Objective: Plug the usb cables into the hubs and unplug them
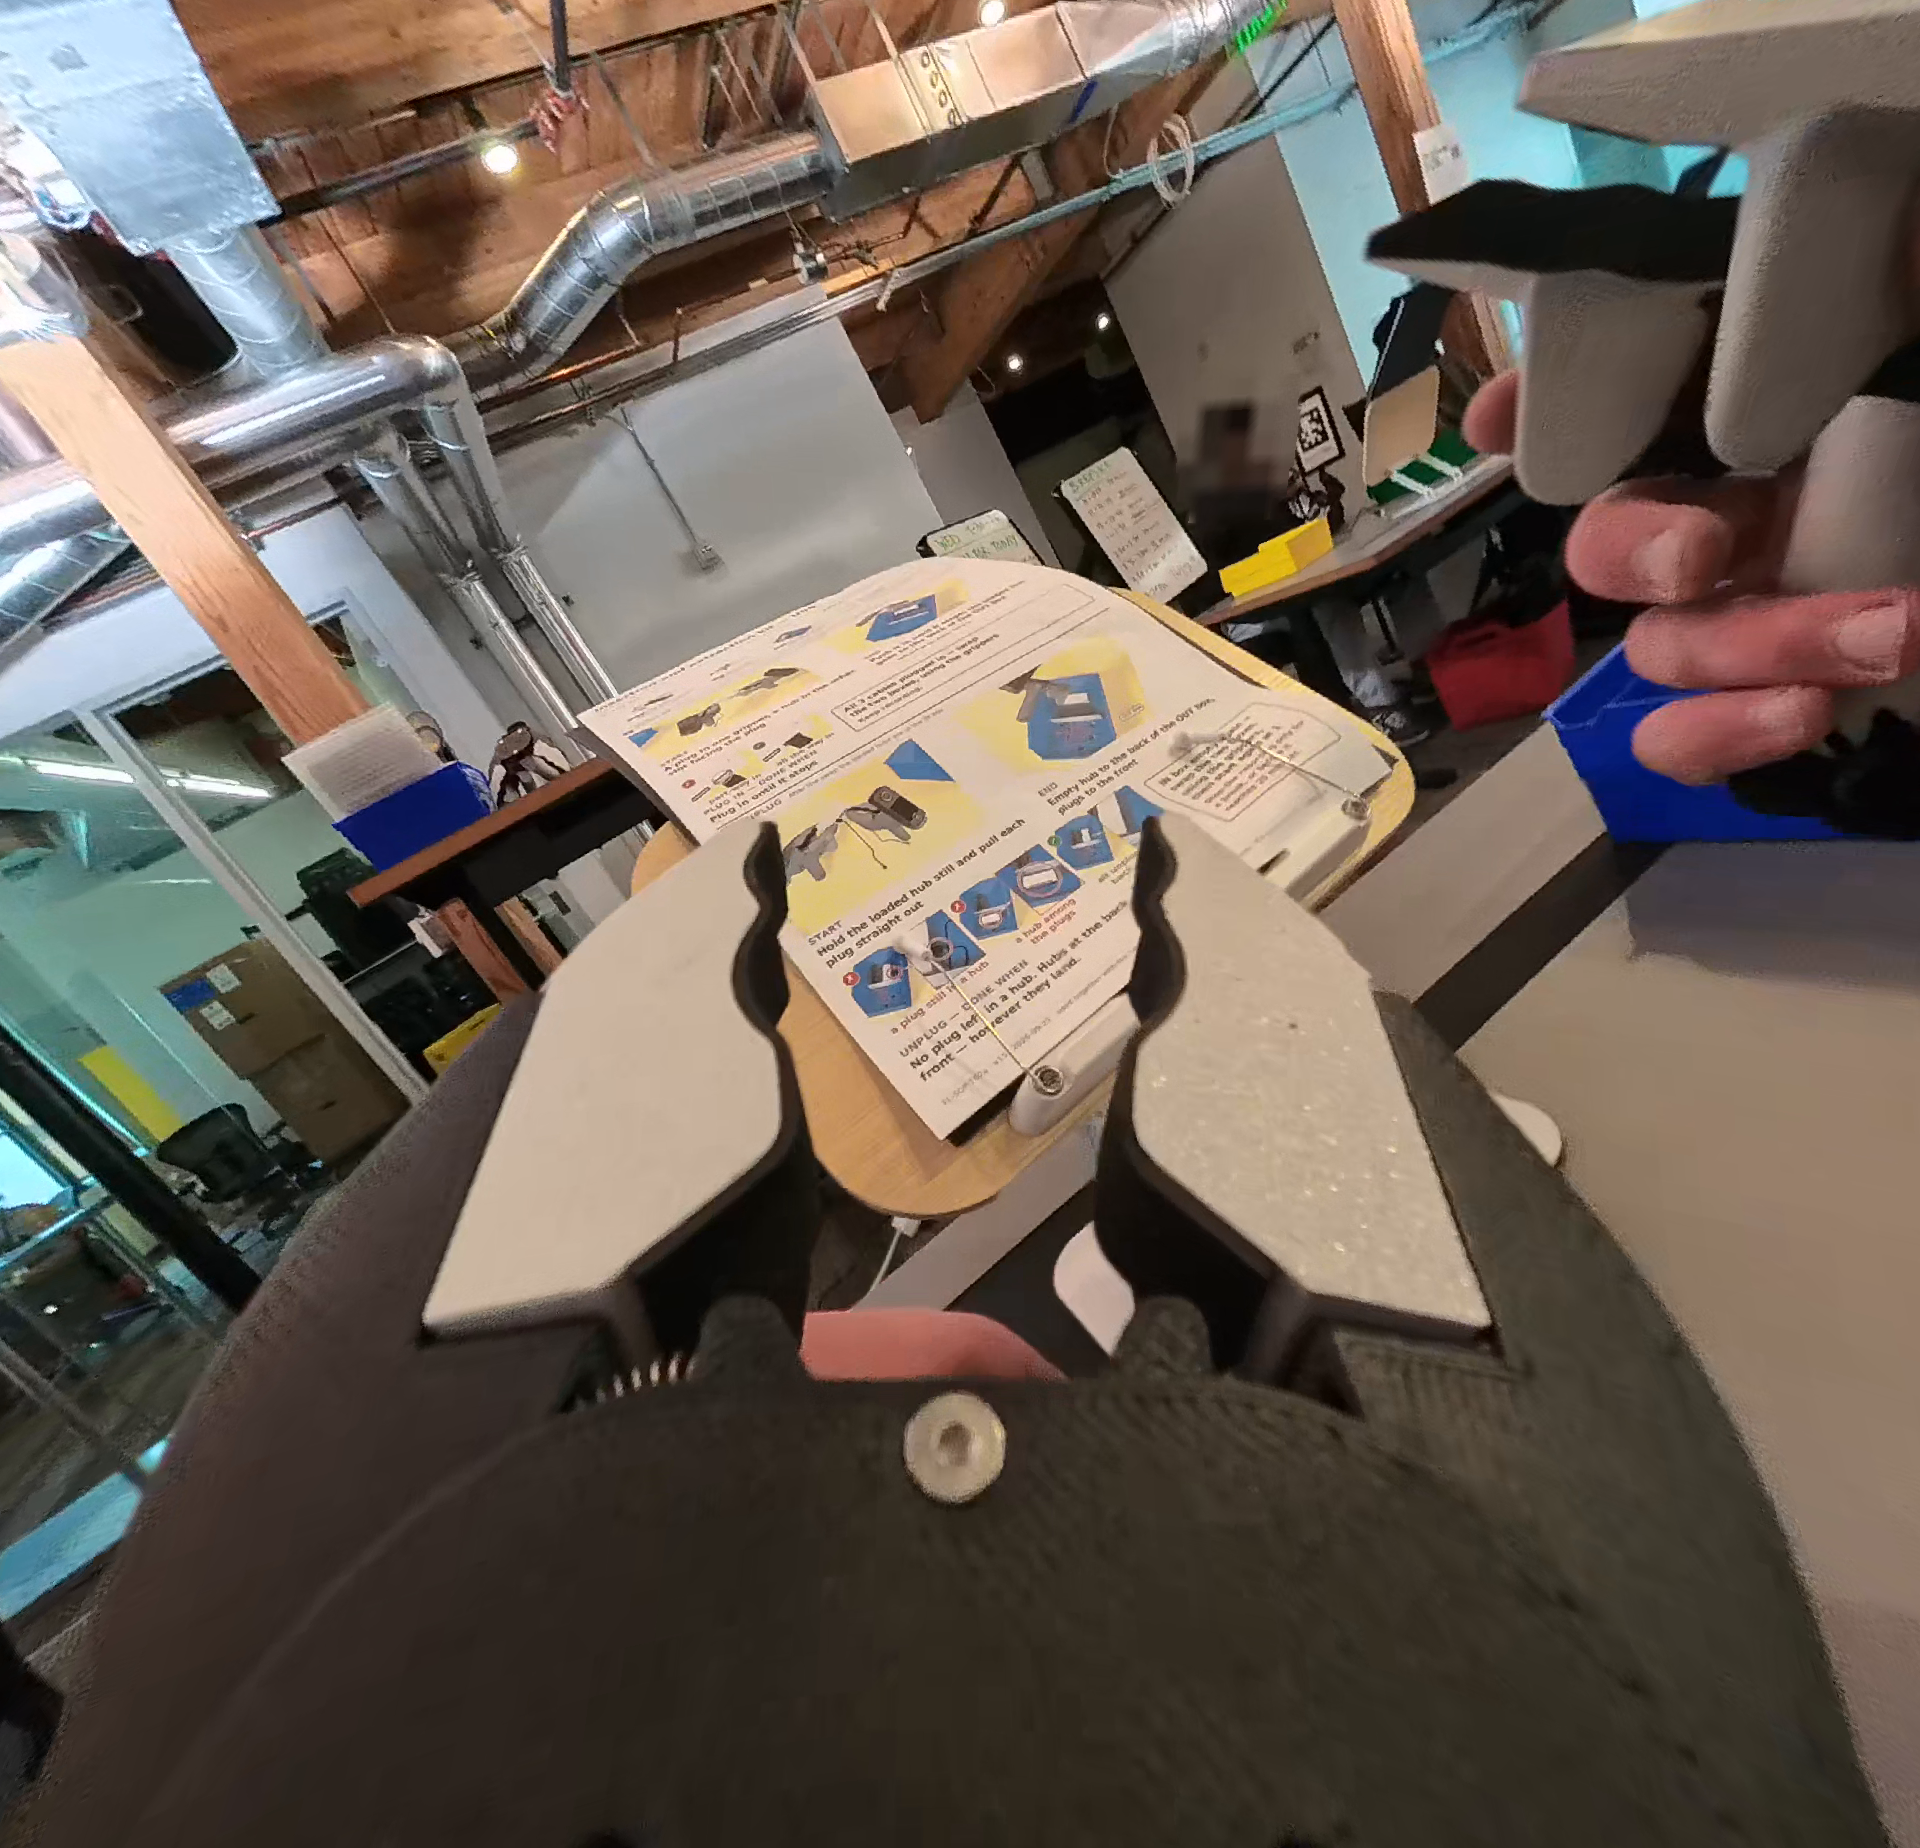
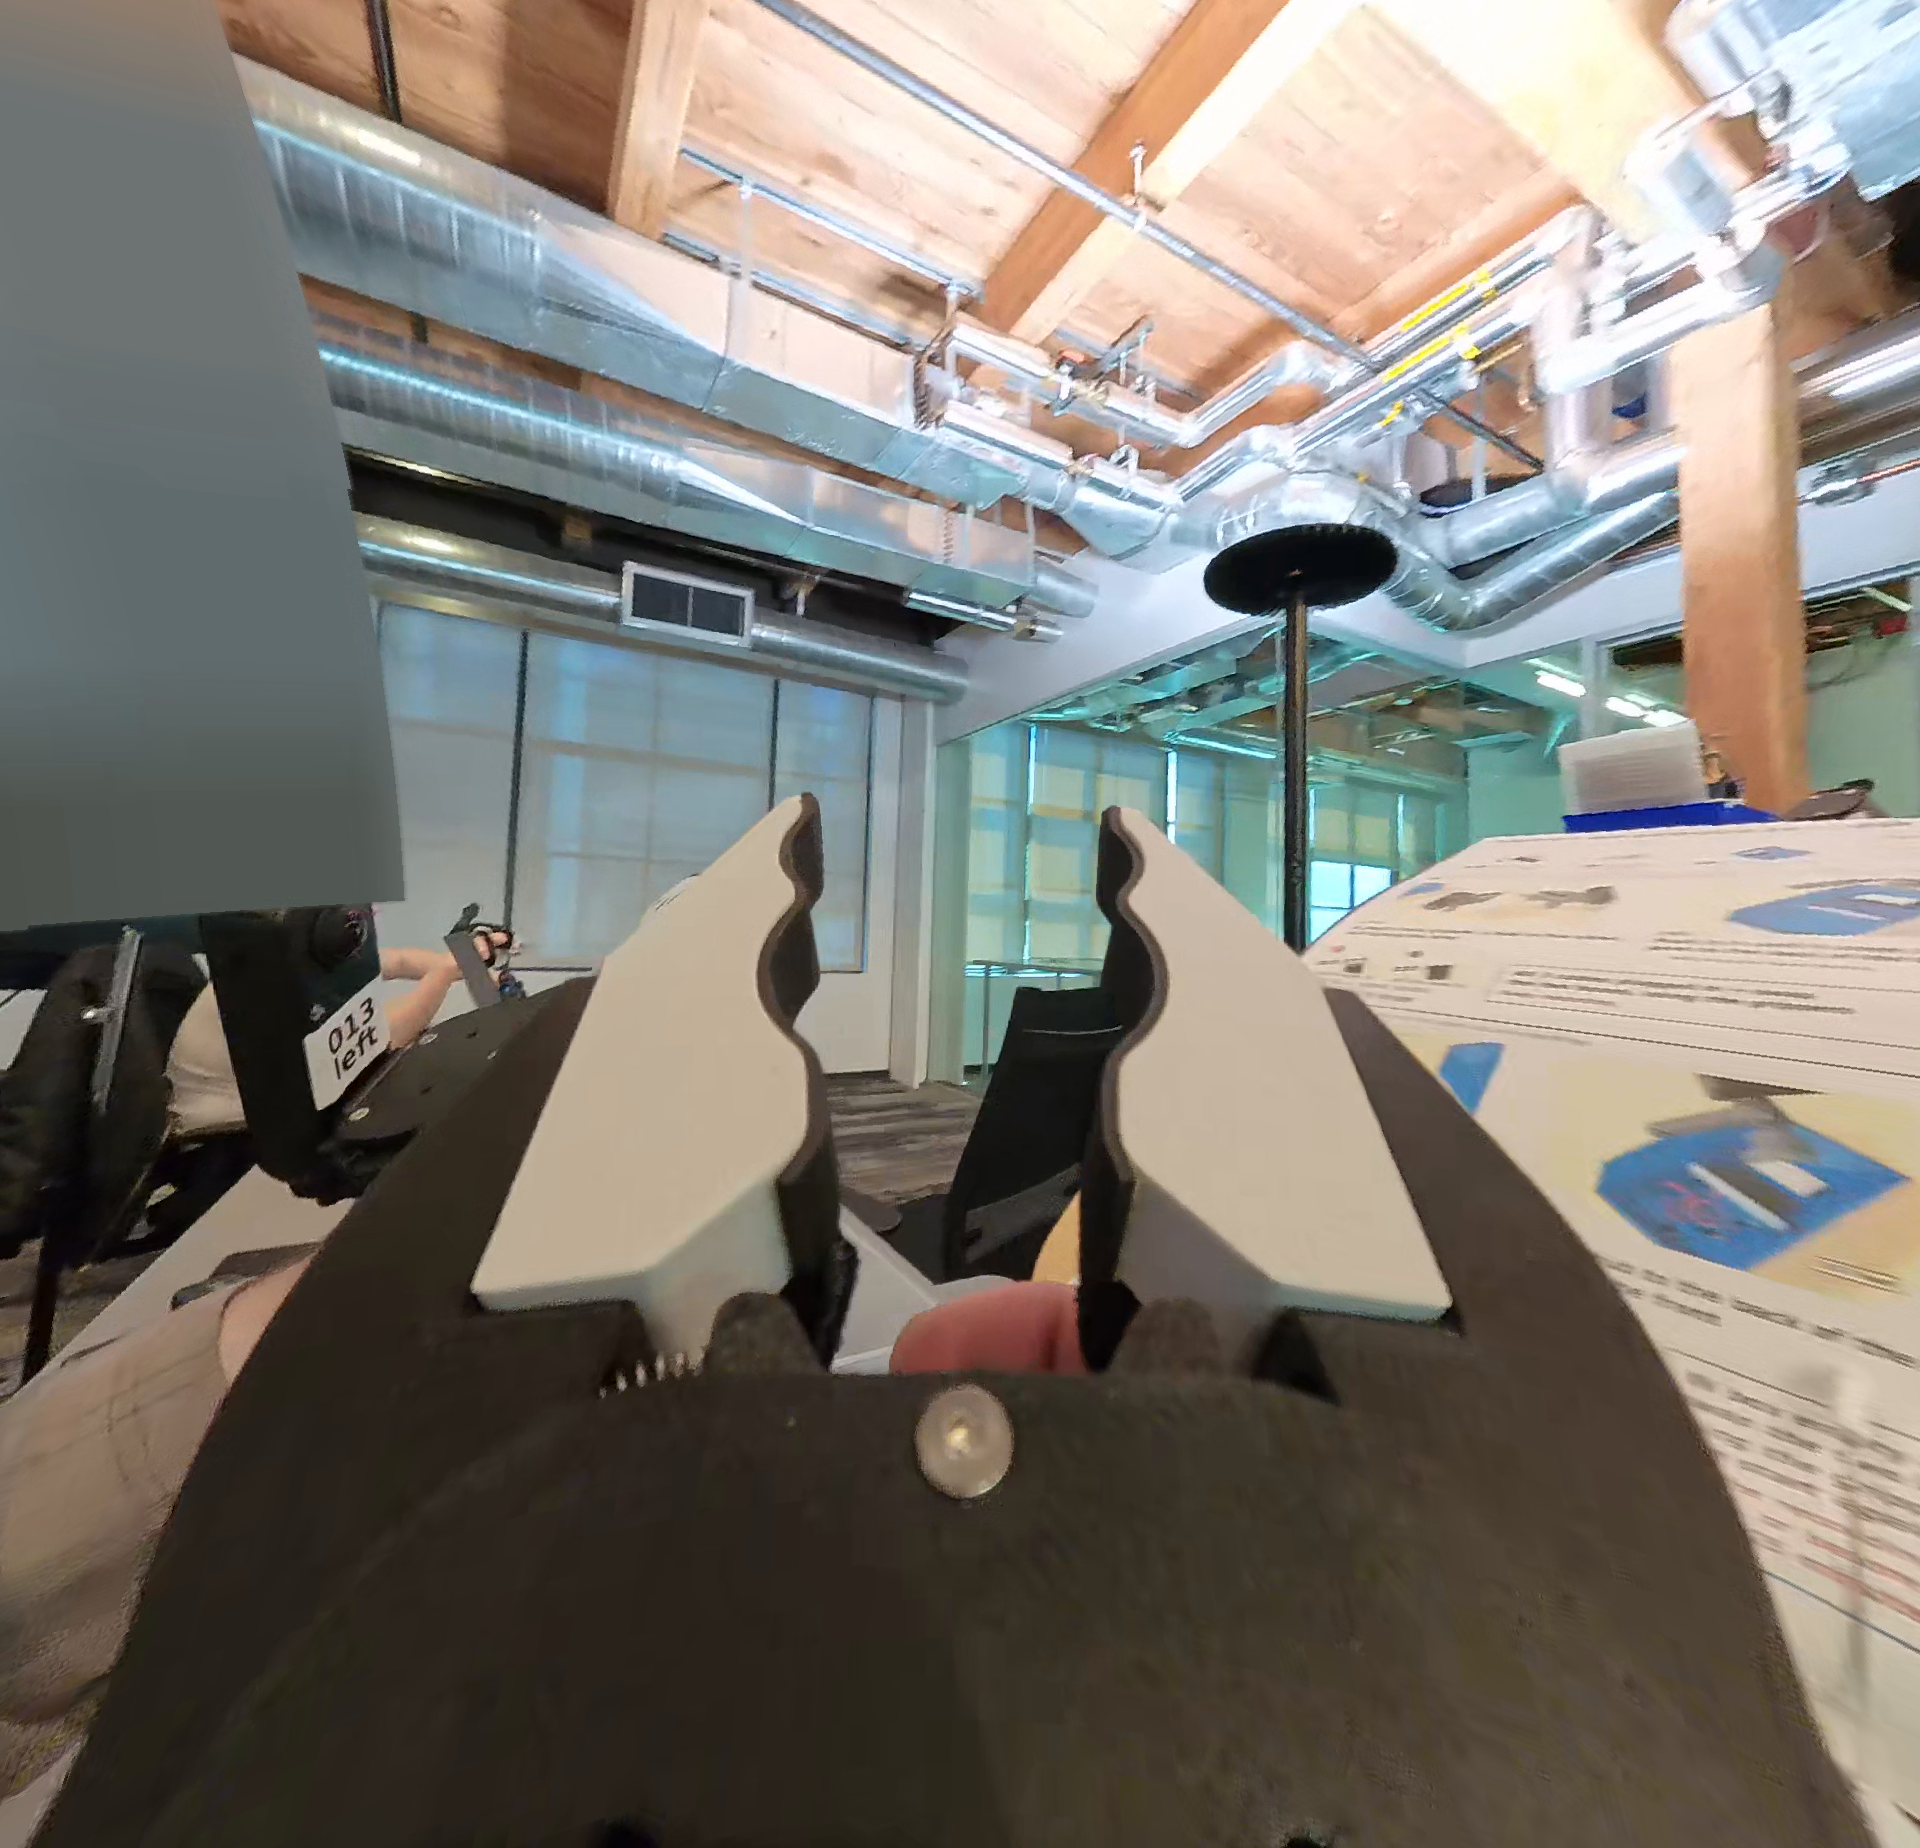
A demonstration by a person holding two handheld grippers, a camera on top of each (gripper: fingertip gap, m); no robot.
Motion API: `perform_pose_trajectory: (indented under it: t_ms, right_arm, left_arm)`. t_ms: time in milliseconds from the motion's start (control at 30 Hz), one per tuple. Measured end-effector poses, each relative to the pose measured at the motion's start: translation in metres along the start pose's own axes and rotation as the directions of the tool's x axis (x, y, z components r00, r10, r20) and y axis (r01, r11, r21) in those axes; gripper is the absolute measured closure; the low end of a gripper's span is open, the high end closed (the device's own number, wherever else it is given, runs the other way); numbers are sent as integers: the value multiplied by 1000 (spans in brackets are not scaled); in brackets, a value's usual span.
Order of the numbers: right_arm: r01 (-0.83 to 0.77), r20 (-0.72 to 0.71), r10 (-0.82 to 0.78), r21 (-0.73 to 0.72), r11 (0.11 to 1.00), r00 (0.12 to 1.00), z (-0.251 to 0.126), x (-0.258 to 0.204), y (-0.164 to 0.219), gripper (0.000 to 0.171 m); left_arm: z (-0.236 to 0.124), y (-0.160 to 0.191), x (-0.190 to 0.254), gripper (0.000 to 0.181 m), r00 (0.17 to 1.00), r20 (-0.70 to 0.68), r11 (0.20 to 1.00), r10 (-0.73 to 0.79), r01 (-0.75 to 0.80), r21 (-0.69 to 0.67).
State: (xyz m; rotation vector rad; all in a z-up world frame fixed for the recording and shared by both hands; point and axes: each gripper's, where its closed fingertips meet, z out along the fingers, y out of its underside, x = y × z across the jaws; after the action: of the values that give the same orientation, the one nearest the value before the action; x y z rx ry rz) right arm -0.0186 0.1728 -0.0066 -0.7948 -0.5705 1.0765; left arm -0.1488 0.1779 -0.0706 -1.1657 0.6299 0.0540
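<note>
We see both grippers raised, tilted toward the ceiling. Left gripper [image 1: 956, 853] gapes wide, holding nothing, over the instruction sheet [image 1: 987, 759] on its wooden stand [image 1: 862, 1123]. Right gripper [image 2: 961, 832] likewise parted, nothing held. A blue bin [image 1: 1652, 770] is cut off behind the right hand [image 1: 1745, 645]; we cannot make out hubs or cables.

A black clump [image 1: 1839, 785] sits against the blue bin [image 1: 1621, 759] at the far right, on the table's edge. It's blurred and half hidden behind a hand [image 1: 1756, 645]; I can't tell whether it's hub or cable.
</note>
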Motion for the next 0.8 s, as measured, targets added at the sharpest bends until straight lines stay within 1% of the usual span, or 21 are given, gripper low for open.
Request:
perform_pose_trajectory:
  t_ms: [100,200,267,333,400,433,500,567,633,733,800]
  right_arm:
    - [-10,16,10,-19,1000,1000,7,-6,10,119]
    - [19,-12,-20,-76,997,1000,2,5,19,119]
    - [55,-33,-60,-143,988,998,-4,14,30,120]
    - [117,-10,-124,-260,959,992,-10,18,49,122]
    - [184,59,-175,-378,907,983,-15,13,74,126]
    - [216,101,-191,-422,881,976,-16,8,85,132]
    - [283,183,-221,-476,832,958,-17,-5,104,134]
    - [346,267,-238,-509,788,934,-17,-21,119,142]
    - [393,336,-240,-525,755,911,-17,-35,130,142]
    - [422,397,-221,-544,725,891,-20,-47,142,144]
    - [433,414,-214,-557,709,885,-23,-49,147,143]
  left_arm:
    - [-2,4,-2,118,1000,-5,1000,-2,2,-11]
    - [0,13,-1,119,999,-23,999,-26,25,-34]
    - [1,21,-4,119,1000,-14,998,-16,15,-66]
    - [1,23,-2,121,999,-37,997,-28,25,-72]
    - [2,27,4,124,997,-71,995,-11,4,-98]
    - [2,30,5,124,997,-74,993,16,-24,-118]
    - [2,34,8,128,993,-91,986,70,-83,-145]
    - [2,35,11,129,991,-111,982,73,-91,-163]
    - [0,35,12,133,989,-124,980,82,-103,-168]
    - [-4,36,5,135,987,-118,973,106,-128,-193]
    - [-8,37,-4,137,989,-104,968,108,-128,-214]
